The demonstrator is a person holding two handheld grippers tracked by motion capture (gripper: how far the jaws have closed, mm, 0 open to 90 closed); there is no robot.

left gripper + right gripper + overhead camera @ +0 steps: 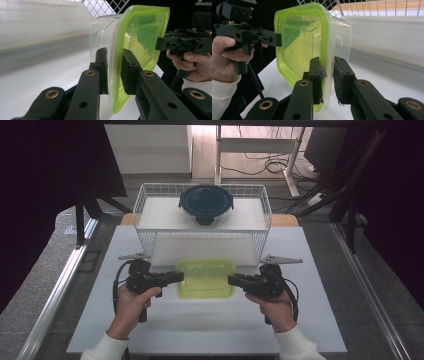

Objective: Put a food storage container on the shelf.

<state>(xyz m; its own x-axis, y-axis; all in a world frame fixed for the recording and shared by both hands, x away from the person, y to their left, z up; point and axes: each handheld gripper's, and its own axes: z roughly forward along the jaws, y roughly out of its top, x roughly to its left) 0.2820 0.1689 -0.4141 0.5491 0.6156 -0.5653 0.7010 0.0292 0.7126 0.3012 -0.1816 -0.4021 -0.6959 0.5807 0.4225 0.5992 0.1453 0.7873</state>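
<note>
While nearly closed, left hand-held gripper (176, 277) and right hand-held gripper (234, 280) clamp green-lidded container (205, 278) rim, opposite ends.

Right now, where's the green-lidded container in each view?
High view: green-lidded container at centre, between both grippers, before the wire basket.
Left gripper view: centre-right, its edge between the jaws.
Right gripper view: centre-left, its edge between the jaws.
Shared landmark: the wire basket.
</note>
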